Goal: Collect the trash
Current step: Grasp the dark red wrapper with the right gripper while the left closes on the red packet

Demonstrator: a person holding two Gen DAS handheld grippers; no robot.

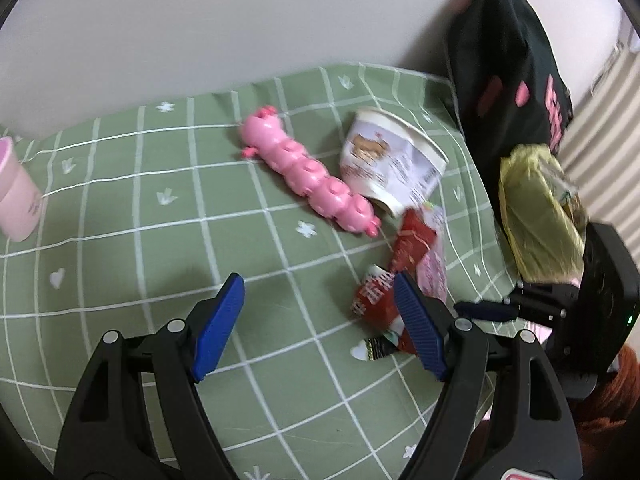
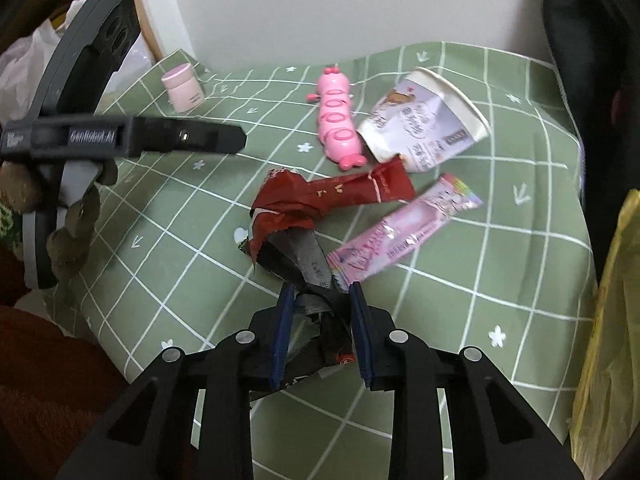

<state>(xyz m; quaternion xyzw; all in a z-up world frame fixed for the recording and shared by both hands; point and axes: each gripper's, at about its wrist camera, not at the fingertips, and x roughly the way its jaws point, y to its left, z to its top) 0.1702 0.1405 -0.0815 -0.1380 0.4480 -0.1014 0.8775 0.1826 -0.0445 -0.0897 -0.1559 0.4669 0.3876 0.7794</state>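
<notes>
cloth (image 2: 500,280): green, white grid | toy (image 2: 336,120): pink | wrapper (image 2: 320,200): red | bag (image 1: 536,216): yellow

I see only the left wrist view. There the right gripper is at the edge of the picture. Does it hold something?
Observer: Yes. The right gripper is closed on the crumpled dark end of the red wrapper.
Operator: Is the pink wrapper caught too?
Observer: No. The pink wrapper lies flat on the cloth, its near end just outside the pads.
Operator: Anything beyond the table's left side?
Observer: A white plastic bag sits there.
</notes>
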